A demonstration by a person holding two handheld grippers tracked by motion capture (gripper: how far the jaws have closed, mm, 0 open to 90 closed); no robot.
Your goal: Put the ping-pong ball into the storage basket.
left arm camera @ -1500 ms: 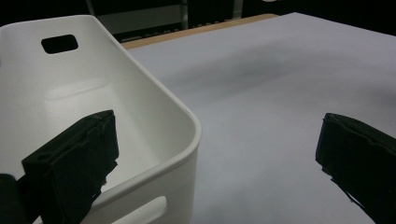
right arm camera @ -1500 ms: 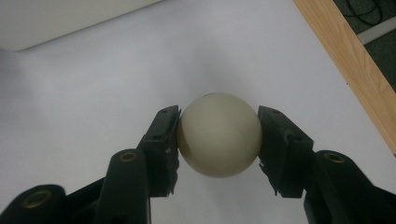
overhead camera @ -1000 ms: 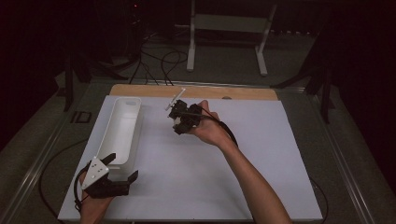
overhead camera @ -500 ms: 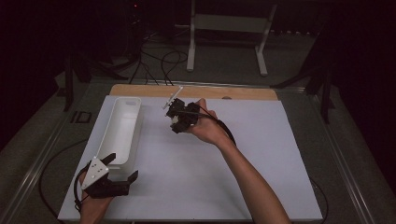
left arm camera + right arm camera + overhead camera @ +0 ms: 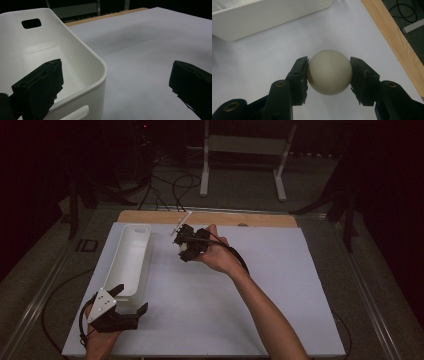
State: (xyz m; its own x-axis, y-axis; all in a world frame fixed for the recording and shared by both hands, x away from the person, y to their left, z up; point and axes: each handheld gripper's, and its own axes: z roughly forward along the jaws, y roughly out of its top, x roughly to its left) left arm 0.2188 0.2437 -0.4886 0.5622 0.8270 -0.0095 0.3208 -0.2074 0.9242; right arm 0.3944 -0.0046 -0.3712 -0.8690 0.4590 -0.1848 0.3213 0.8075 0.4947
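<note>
An off-white ball (image 5: 329, 72) is clamped between the right gripper (image 5: 186, 243) pads above the white mat (image 5: 280, 285), apparently clear of it. At its nine o'clock lies the white bin (image 5: 131, 255), whose near corner is straddled, untouched, by the wide-open left gripper (image 5: 122, 307).

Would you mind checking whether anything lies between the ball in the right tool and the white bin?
Nothing visible does: the right tool grips the ball, and bare white table lies between it and the bin.

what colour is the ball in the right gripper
Cream, off-white: the ball shows best in the right gripper view, clamped by the right gripper.
</note>
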